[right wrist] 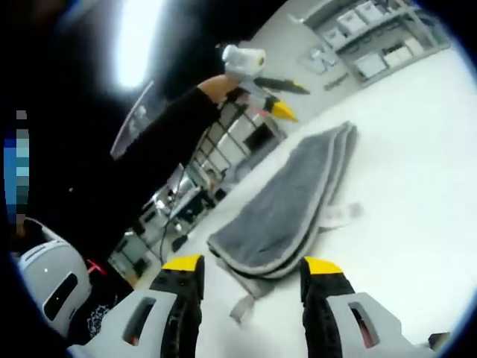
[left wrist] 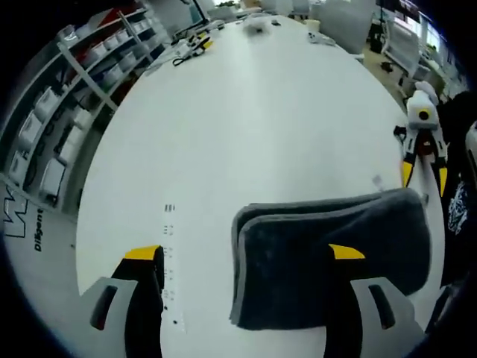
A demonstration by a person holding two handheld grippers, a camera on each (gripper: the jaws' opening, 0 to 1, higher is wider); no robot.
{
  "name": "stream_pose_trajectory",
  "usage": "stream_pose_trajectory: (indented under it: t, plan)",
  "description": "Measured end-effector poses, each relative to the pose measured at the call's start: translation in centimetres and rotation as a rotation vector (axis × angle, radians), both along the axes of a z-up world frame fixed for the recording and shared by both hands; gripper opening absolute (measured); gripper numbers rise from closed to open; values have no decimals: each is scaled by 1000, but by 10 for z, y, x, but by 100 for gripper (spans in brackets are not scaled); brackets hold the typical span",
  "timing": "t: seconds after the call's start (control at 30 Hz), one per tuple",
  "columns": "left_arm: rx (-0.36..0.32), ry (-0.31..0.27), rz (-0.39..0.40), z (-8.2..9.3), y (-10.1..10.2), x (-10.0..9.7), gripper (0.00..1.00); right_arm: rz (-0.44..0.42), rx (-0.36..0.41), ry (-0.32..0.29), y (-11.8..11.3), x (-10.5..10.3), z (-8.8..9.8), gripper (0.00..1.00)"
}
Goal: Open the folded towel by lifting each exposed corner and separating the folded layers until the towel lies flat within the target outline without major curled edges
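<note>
Your gray towel (left wrist: pixel 332 261) is still folded. Both your left gripper (left wrist: pixel 246 253) and right gripper (right wrist: pixel 250 265) are open and holding nothing; next, pinch a corner.

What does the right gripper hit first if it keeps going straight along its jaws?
Most likely the near end of the folded towel, lying on the table just beyond the open right gripper; exact depth is unclear.

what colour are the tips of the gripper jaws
Yellow, on black jaws; clearest on the left gripper in the left gripper view.
</note>
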State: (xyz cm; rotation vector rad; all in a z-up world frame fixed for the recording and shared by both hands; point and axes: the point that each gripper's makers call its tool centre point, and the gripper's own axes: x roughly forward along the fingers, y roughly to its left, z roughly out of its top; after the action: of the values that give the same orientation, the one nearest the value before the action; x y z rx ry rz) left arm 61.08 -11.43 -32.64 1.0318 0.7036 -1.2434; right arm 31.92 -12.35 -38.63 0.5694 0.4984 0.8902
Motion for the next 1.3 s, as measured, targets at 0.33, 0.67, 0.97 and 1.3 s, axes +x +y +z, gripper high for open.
stream_pose_trajectory:
  t: [0.33,0.67,0.97,1.3]
  plan:
    - [34,49,-9,-7,-2,1,86,4,17,8,2,-4,2,49]
    - [60,33,0,-18,-1,14,83,-22,32,51,-5,5,-1,42]
    - [80,14,-13,-33,-8,29,77,-40,18,97,-2,2,-6,36]
    - [60,70,-53,-46,-21,30,57,-38,5,94,-3,6,-7,33]
